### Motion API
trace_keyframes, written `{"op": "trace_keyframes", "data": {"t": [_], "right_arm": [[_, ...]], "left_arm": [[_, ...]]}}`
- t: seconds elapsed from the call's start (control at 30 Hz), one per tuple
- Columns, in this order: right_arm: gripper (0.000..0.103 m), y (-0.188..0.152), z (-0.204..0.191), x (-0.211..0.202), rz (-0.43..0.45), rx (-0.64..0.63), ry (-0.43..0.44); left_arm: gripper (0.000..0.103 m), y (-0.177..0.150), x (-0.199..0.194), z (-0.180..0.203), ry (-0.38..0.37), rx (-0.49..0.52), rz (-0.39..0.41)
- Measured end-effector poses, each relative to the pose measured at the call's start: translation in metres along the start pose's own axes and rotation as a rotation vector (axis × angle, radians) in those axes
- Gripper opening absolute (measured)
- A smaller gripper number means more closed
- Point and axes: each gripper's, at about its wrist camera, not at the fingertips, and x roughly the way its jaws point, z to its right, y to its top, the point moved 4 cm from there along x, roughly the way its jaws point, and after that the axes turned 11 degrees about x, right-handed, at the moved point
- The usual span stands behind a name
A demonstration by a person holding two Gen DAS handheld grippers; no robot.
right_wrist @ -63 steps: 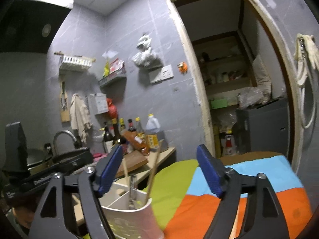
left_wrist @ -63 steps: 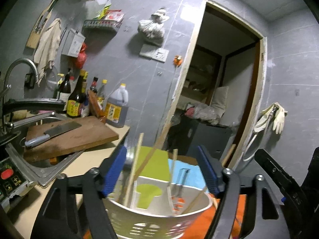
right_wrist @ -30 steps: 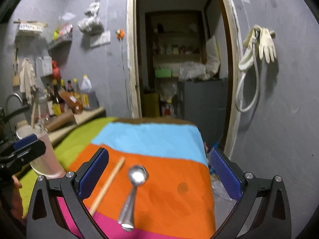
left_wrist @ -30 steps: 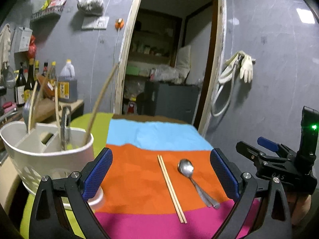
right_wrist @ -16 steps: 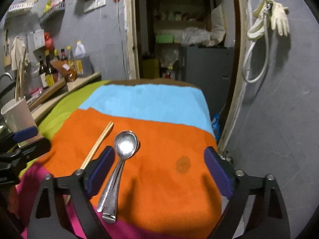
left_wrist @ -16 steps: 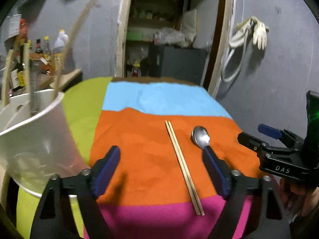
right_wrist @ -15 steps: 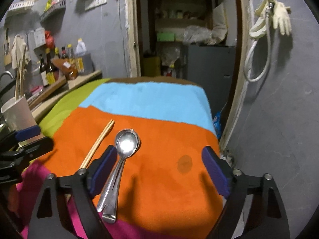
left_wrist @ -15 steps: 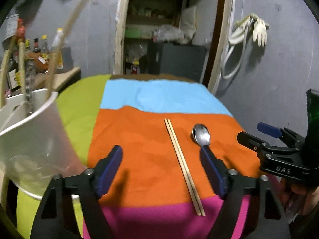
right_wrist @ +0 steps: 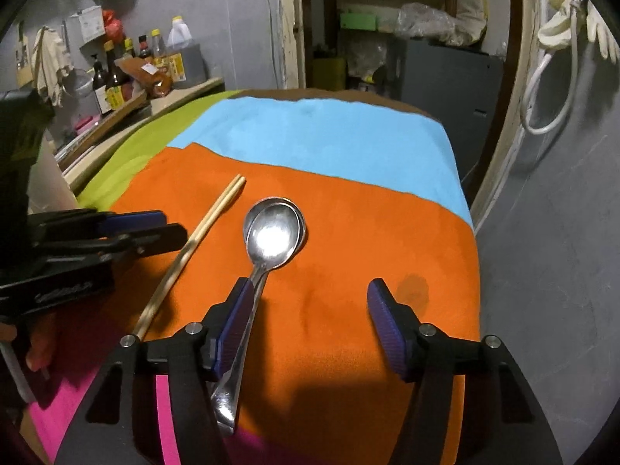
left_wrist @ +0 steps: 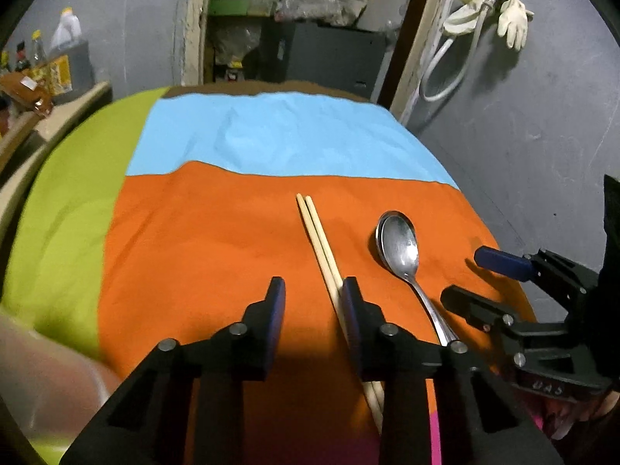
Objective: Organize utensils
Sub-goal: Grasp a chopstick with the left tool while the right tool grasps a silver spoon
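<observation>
Left wrist view shows the left hand-held gripper (left_wrist: 314, 298) tilted down over the orange band of the cloth (left_wrist: 201, 232), its jaws closing with nothing yet between them: the chopsticks (left_wrist: 316, 228) lie flat just outside its right finger, touching or nearly so. If that finger comes down on the pair instead of beside it, the sticks could roll apart or skid on the cloth, and only one might be caught.

In the right wrist view, the right hand-held gripper (right_wrist: 306, 310) also slopes downward, jaws closing and still wide, empty. The spoons (right_wrist: 273, 232), apparently two nested, lie bowl-up with their handles under its left finger. A pinch could catch only the top spoon or push the handles sideways. The two grippers work close together and could knock each other.
</observation>
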Motion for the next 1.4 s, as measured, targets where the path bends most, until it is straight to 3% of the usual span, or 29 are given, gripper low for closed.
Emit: {"op": "trace_keyframes", "data": {"t": [0.33,0.93,1.13,1.4], "right_arm": [[0.059,-0.001,0.002,0.005,-0.031,0.006,-0.003],[0.056,0.003,-0.004,0.010,-0.039,-0.007,-0.012],[0.052,0.009,-0.017,0.027,-0.075,-0.034,0.022],[0.052,0.012,-0.031,0.023,-0.041,-0.051,0.039]], "left_arm": [[0.015,0.007,0.008,-0.005,-0.008,-0.010,-0.005],[0.007,0.004,0.011,-0.001,0.016,0.030,-0.118],[0.007,-0.005,0.005,-0.004,0.007,0.021,-0.111],[0.007,-0.013,-0.006,-0.002,0.017,0.021,-0.092]]}}
